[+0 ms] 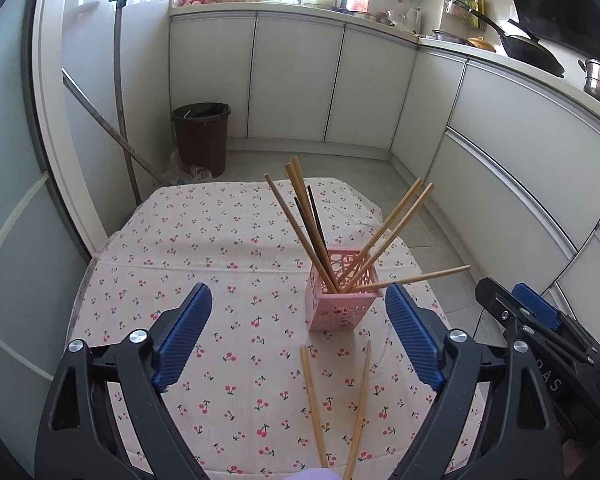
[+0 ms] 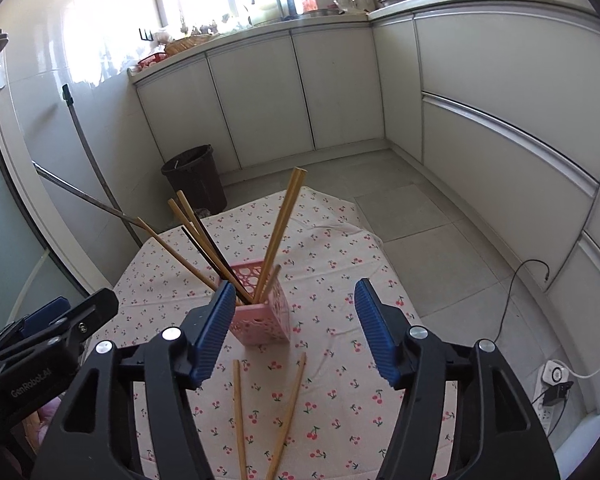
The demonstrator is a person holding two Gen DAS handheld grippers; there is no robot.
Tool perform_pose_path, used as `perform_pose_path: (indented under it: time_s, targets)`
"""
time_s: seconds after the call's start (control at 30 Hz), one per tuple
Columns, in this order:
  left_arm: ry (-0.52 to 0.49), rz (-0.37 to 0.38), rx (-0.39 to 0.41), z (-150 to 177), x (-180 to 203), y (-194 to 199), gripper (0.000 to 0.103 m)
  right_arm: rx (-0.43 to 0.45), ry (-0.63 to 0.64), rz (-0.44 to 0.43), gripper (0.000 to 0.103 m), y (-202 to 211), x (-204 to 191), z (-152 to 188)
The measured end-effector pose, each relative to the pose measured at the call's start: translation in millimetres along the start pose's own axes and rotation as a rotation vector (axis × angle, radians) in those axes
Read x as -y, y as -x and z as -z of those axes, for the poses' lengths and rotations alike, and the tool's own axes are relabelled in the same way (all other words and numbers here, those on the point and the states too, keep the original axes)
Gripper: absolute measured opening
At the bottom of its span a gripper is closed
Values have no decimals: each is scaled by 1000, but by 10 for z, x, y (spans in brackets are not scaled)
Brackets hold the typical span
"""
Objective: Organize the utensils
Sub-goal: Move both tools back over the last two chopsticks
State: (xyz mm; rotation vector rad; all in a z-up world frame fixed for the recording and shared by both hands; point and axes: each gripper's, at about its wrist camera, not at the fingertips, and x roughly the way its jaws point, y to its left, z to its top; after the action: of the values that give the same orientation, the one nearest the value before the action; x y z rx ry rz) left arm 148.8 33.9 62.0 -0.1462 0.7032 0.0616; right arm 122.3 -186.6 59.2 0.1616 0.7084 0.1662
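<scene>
Your left gripper (image 1: 298, 334) hangs wide open and holds nothing; your right gripper (image 2: 296, 332) is spread just as wide and equally empty. Nearest you, two loose chopsticks (image 1: 336, 404) lie on the cherry-print tablecloth (image 1: 204, 248), splayed apart between each gripper's jaws. Just beyond them, past the fingertips, stands the pink holder (image 1: 342, 294), upright, with wooden and dark chopsticks (image 1: 304, 220) fanning out of it.

loose chopsticks (image 1: 332, 408) — near ends cut off (bottom edge) | holder (image 2: 260, 320) — left side behind jaws
</scene>
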Motion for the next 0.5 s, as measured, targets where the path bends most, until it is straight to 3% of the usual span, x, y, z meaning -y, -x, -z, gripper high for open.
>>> perform_pose_path:
  time_s: [0.5]
  targets:
    - [-29,-21,-54,230,68,-99,96,-49,-62,103,87,-18,259,283]
